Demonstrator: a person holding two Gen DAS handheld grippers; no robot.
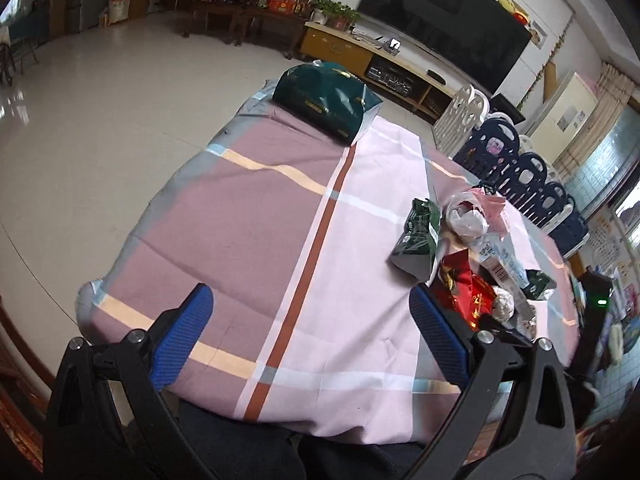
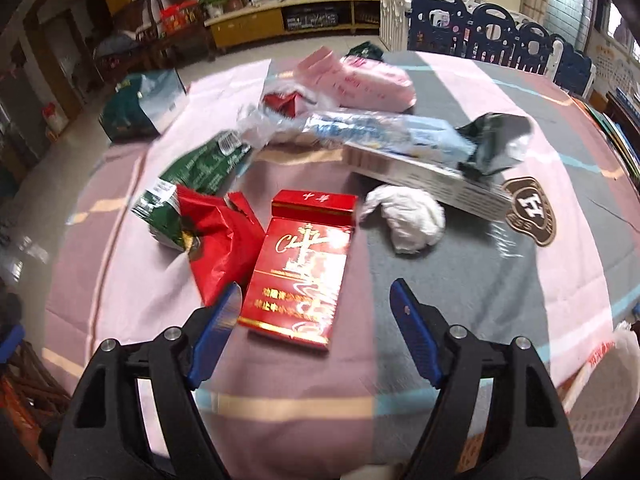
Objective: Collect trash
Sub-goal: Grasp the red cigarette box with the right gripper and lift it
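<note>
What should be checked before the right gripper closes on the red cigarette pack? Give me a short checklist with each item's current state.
1. Right gripper jaws open, nothing pressed between them: ok.
2. Red cigarette pack lies flat on the tablecloth, its near end between the fingers: ok.
3. Pack centred in the gap: not ok; it sits toward the left finger.
4. Crumpled red wrapper clear of the pack: not ok; it touches or overlaps the pack's left edge.
5. White tissue ball clear of the pack: ok.
6. Left gripper open, holding nothing: ok.
</note>
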